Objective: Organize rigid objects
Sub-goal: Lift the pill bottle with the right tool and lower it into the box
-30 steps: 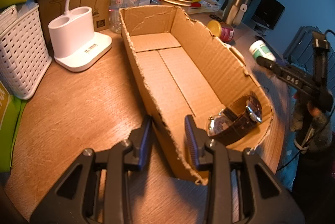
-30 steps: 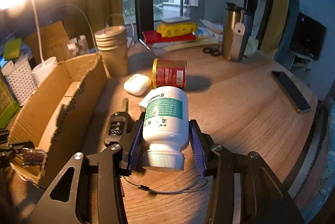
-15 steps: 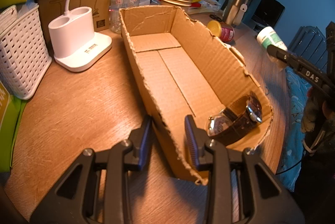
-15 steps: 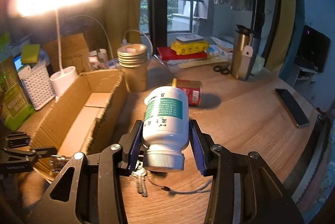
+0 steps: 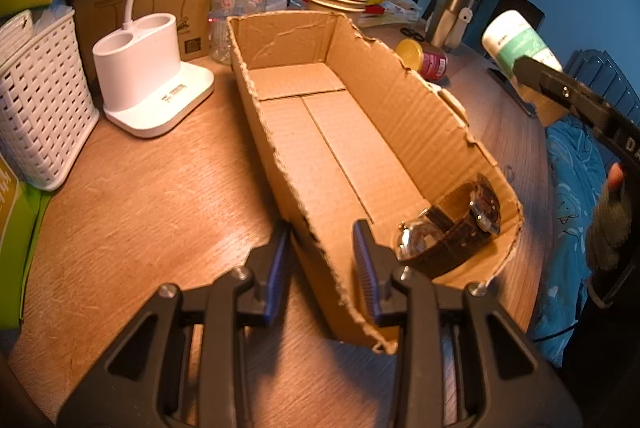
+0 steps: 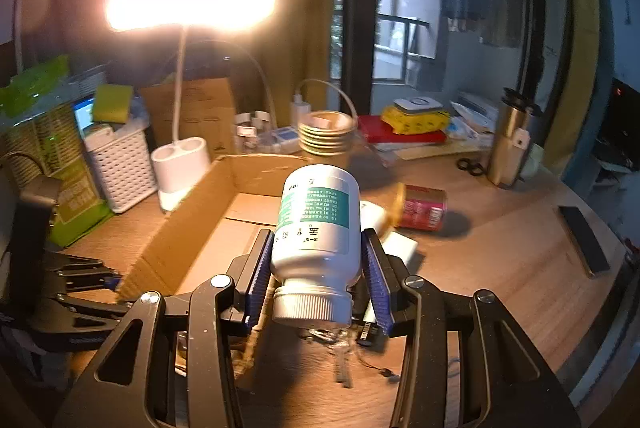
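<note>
While our right tool (image 6: 318,270) pinches the white pill bottle (image 6: 316,228) across its body, cap toward the camera, we judge the step in hand to be the carry to the cardboard box (image 5: 400,116). The bottle is held in the air above the counter (image 6: 500,248), just beside the box's right wall and not yet over its opening.

Our left tool (image 5: 320,260) sits astride the box's near wall, its pads drawn close together with the cardboard between them; whether they actually press the wall we cannot tell from this view. We read it as steadying the box.

Inside the box, a wristwatch (image 5: 452,232) lies at the near end; the far floor is bare. The next move, in our judgement, calls for carrying the bottle across the torn right wall, lowering it onto the bare floor clear of the watch, then spreading the tool.

Noted nearby: a red can (image 6: 422,206) on its side, a white case partly hidden behind the bottle, and keys (image 6: 340,352) under the right tool. A desk lamp base (image 5: 148,76) and white basket (image 5: 40,100) stand left of the box. The ragged wall edge is the chief obstruction.
</note>
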Motion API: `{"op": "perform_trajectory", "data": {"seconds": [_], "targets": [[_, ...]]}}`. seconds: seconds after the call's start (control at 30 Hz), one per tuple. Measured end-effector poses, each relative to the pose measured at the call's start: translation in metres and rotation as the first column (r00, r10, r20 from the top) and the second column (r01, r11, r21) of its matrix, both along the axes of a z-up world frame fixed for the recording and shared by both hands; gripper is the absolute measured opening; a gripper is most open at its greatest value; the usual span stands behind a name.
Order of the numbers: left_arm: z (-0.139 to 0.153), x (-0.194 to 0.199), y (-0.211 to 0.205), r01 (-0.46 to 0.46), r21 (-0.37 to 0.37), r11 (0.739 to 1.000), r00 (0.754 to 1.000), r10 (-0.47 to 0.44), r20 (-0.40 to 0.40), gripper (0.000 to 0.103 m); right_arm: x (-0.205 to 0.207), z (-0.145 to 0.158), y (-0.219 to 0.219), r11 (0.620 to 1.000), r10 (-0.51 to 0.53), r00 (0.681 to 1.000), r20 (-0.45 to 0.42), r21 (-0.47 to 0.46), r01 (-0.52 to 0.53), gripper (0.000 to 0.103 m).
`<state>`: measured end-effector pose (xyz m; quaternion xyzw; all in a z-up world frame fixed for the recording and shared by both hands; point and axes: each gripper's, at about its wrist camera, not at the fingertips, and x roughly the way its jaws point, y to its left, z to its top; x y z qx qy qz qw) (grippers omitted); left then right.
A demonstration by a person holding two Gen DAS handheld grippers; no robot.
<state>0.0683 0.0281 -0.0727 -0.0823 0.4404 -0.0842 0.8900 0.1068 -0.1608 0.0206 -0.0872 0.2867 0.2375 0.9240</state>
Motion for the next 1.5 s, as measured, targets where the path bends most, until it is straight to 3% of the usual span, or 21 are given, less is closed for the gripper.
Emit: {"op": "perform_trajectory", "data": {"seconds": [0.6,0.97,1.4,1.5], "targets": [[0.0,0.0,0.0,0.0,0.0,1.0,1.0,0.0,0.0,0.034,-0.018,-0.008,0.064,0.986,0.17,0.985,-0.018,0.005,-0.17,0.046],[0.0,0.0,0.0,0.0,0.0,1.0,1.0,0.0,0.001,0.034,-0.008,-0.027,0.075,0.983,0.185,0.98,-0.072,0.003,-0.185,0.046],[0.0,-0.001,0.0,0.0,0.002,1.0,1.0,0.0,0.001,0.034,0.009,-0.062,0.084,0.983,0.175,0.964,-0.2,-0.019,-0.182,0.046],[0.0,-0.001,-0.001,0.0,0.002,1.0,1.0,0.0,0.0,0.034,0.006,-0.06,0.083,0.982,0.179,0.966,-0.185,-0.018,-0.186,0.058]]}}
